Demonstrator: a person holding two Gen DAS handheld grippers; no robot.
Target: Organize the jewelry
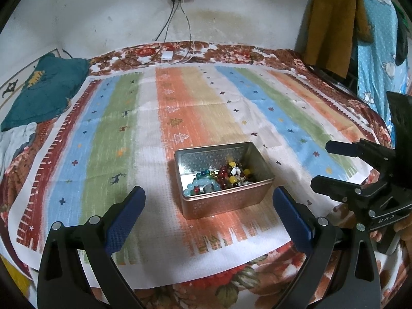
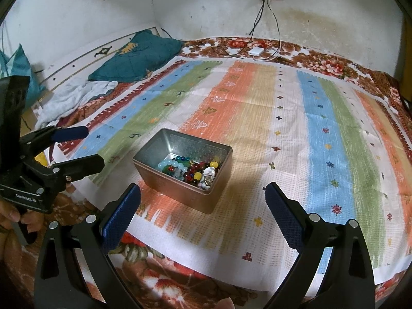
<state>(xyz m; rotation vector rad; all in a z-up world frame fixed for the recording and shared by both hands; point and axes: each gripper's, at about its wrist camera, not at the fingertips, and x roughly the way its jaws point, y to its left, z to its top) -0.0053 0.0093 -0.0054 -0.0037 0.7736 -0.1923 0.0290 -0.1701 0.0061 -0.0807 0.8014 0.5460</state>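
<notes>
Nearest, the left gripper (image 1: 208, 200) and right gripper (image 2: 203, 198) hang low over the bed's near edge, jaws spread wide and holding nothing, both aimed at the tin (image 1: 226, 200). The tin stands lidless on the striped cloth (image 1: 144, 134), just beyond the fingertips. All visible beads (image 2: 191, 171) lie heaped inside it, none on the cloth: this fits jewelry already gathered, or awaiting sorting.

In front of me an open rectangular metal tin (image 1: 222, 180) sits upright on the striped cloth (image 1: 103, 134), slightly angled. Its right half holds a tangled heap of bead bracelets (image 1: 221, 176): pale blue, red, yellow, white.
</notes>
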